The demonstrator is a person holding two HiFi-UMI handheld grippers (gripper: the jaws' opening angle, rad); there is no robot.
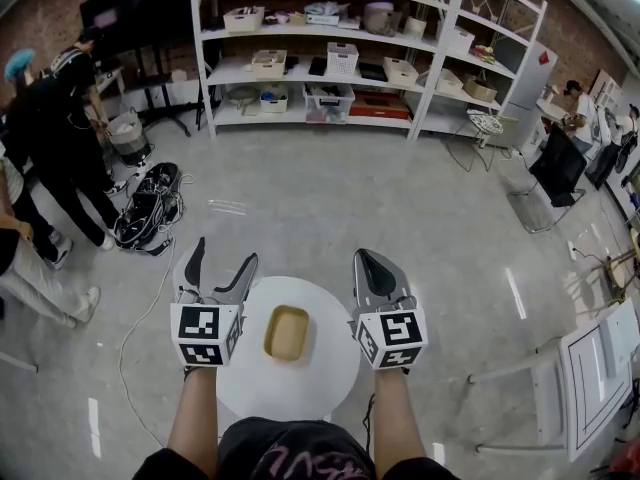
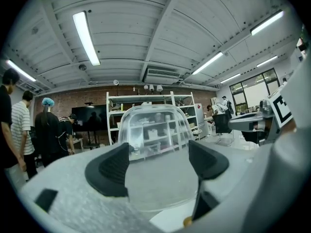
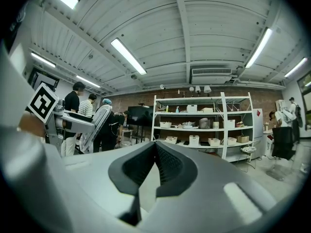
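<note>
My left gripper [image 1: 222, 258] hovers over the left edge of a small round white table [image 1: 330, 368]. Its jaws are spread and shut on a clear plastic dome lid [image 2: 155, 130], which fills the gap between the black pads [image 2: 111, 171] in the left gripper view. In the head view the lid barely shows. A tan rectangular tray [image 1: 287, 333] lies in the middle of the table between both grippers. My right gripper [image 1: 368, 260] is held over the table's right edge, shut and holding nothing. Its tips meet in the right gripper view [image 3: 155, 147].
A white shelf unit [image 1: 330, 58] with bins stands far ahead. People [image 1: 50, 148] stand at the left beside a heap of cables and bags [image 1: 148, 208]. A cable [image 1: 140, 328] trails over the floor. Chairs [image 1: 550, 178] and a white board [image 1: 600, 368] stand at the right.
</note>
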